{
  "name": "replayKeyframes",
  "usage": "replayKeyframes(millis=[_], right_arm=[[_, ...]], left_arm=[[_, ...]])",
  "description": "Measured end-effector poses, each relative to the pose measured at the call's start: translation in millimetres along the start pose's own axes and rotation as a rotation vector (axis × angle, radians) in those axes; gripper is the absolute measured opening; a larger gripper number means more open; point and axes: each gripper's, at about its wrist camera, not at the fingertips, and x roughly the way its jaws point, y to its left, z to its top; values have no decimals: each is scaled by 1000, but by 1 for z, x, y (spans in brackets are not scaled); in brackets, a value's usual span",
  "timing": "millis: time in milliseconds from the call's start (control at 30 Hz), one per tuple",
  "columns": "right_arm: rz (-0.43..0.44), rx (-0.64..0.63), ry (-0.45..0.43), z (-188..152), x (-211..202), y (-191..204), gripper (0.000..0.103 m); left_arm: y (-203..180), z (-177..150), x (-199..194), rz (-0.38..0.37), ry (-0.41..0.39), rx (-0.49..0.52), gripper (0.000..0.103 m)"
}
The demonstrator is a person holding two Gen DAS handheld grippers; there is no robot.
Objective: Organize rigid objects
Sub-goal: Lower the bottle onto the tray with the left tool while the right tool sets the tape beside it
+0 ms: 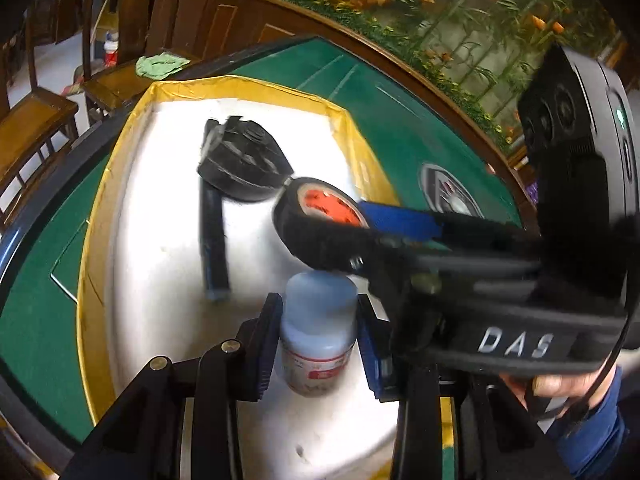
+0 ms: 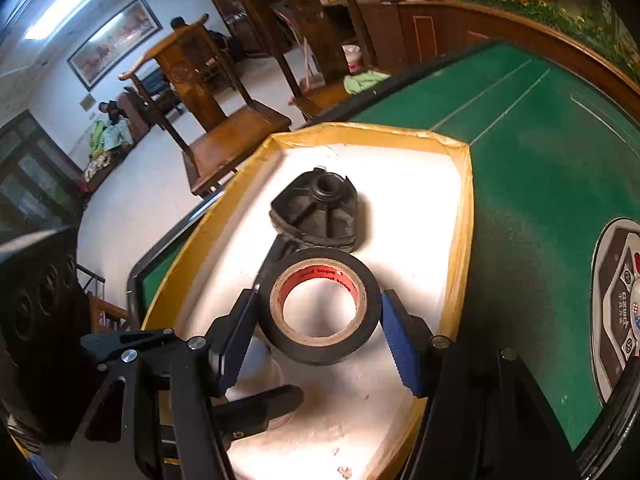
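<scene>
Black tape roll with red core (image 2: 319, 309) clamped in my right gripper (image 2: 320, 332); left gripper (image 1: 318, 344) grips white plastic bottle (image 1: 318, 332) just below it.

Left gripper (image 1: 318, 344): black arms are showing round silver screws; blue ridged pads (image 1: 370, 354) are lining the fingers.
Right gripper (image 2: 318, 334): black frame is carrying silver screws and blue ridged pads (image 2: 404, 350).
Marking: silver letters "DAS" are sitting on its black body.
Hand (image 1: 560, 388): bare skin is peeking out of a blue sleeve (image 1: 596, 428).
</scene>
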Motion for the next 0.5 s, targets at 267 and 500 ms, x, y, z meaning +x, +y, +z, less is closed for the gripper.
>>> replayKeyframes(millis=[267,500], right_arm=[[-19,38,-5,5,11,-8,62],[-5,30,-31,3,-1,-6,62]], left_arm=[[9,12,13,12,36,-20,38],[9,5,-10,-14,-54,-38,60]])
